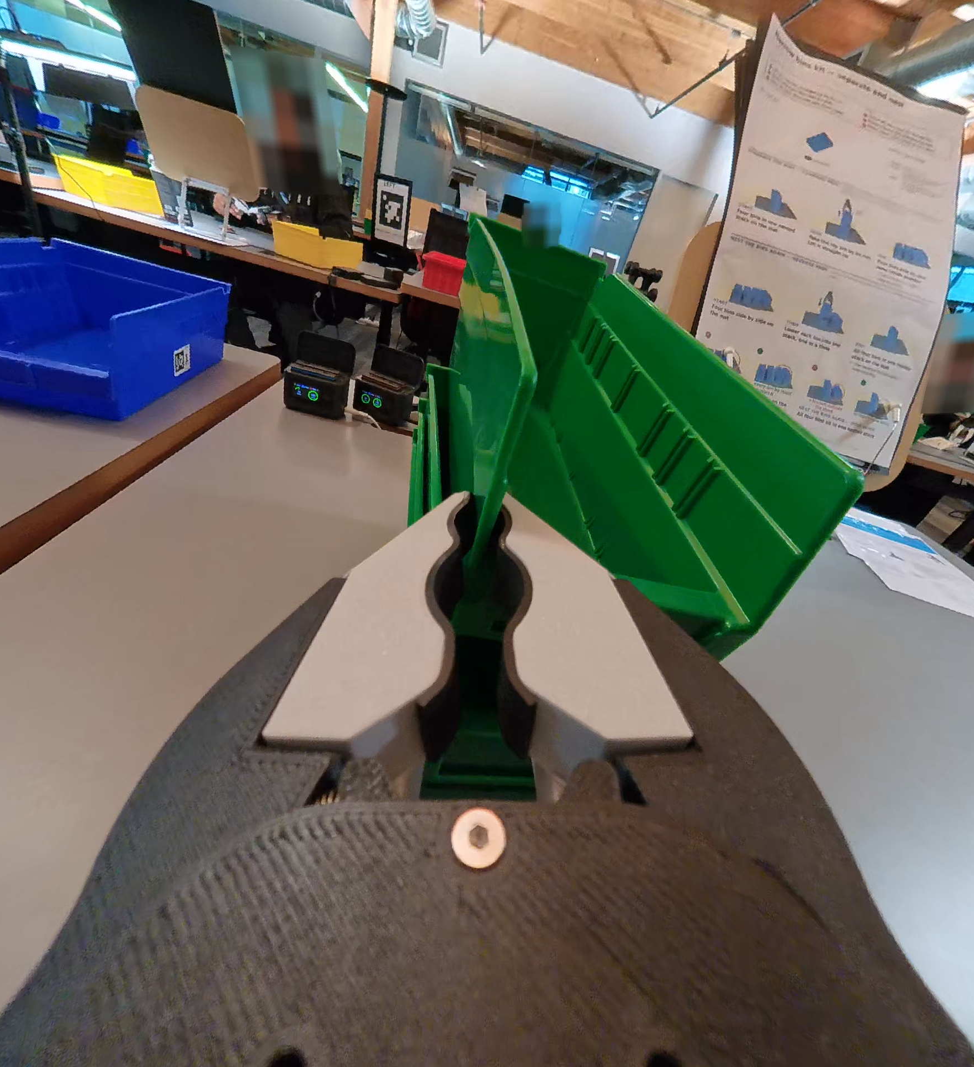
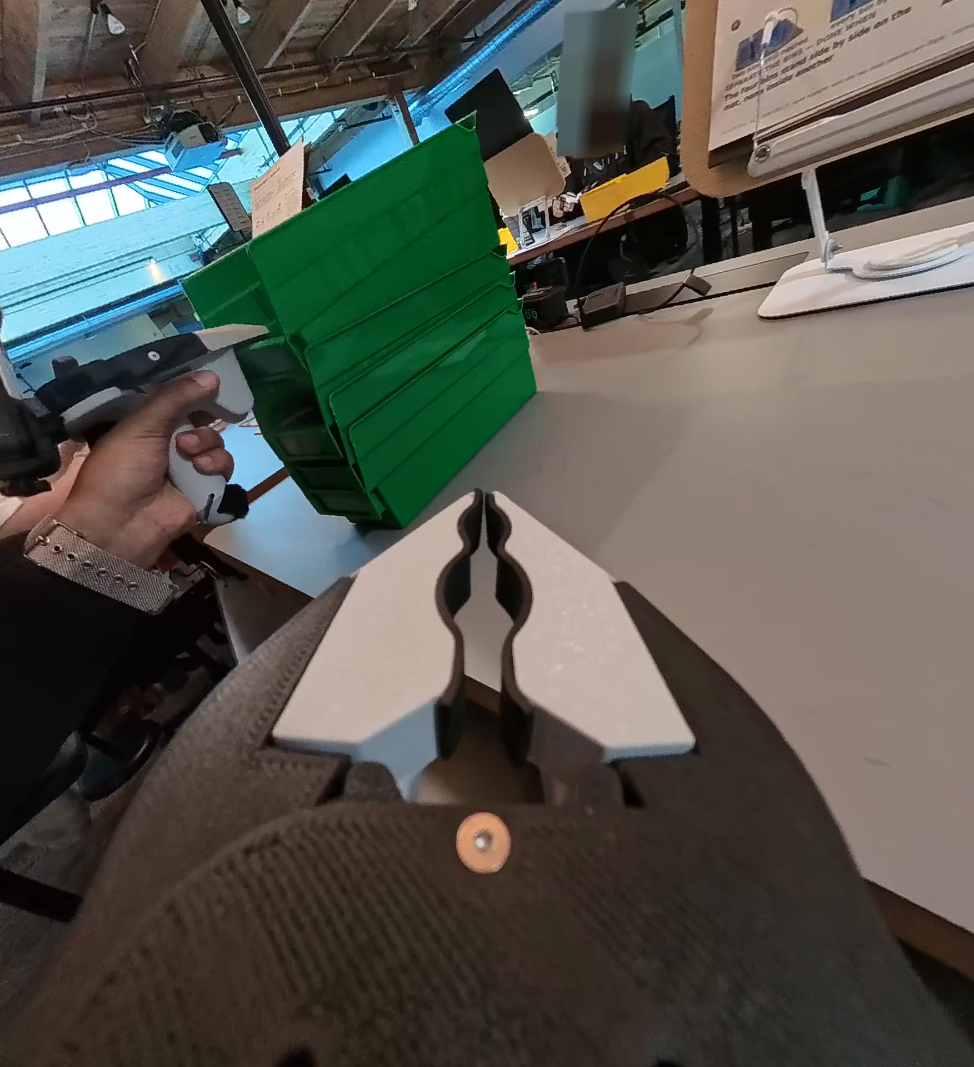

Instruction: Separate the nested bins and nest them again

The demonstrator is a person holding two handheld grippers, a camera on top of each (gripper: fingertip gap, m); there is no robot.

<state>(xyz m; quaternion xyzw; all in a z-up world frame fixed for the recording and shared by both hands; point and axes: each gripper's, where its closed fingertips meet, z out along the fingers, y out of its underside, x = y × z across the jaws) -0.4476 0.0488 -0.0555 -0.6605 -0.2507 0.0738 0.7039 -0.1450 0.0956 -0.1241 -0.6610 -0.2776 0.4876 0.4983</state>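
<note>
While tilted, glossy green nested bins (image 1: 634, 416).

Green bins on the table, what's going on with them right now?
A person holds a gripper in each hand. The left gripper is shut on the wall of the top green bin, which sits tilted above the other nested green bins on the grey table. The right gripper is shut on nothing and hangs short of the stack, touching no bin. The stack is otherwise nested, so separating has barely begun. A blue bin sits on the neighbouring table.
</note>
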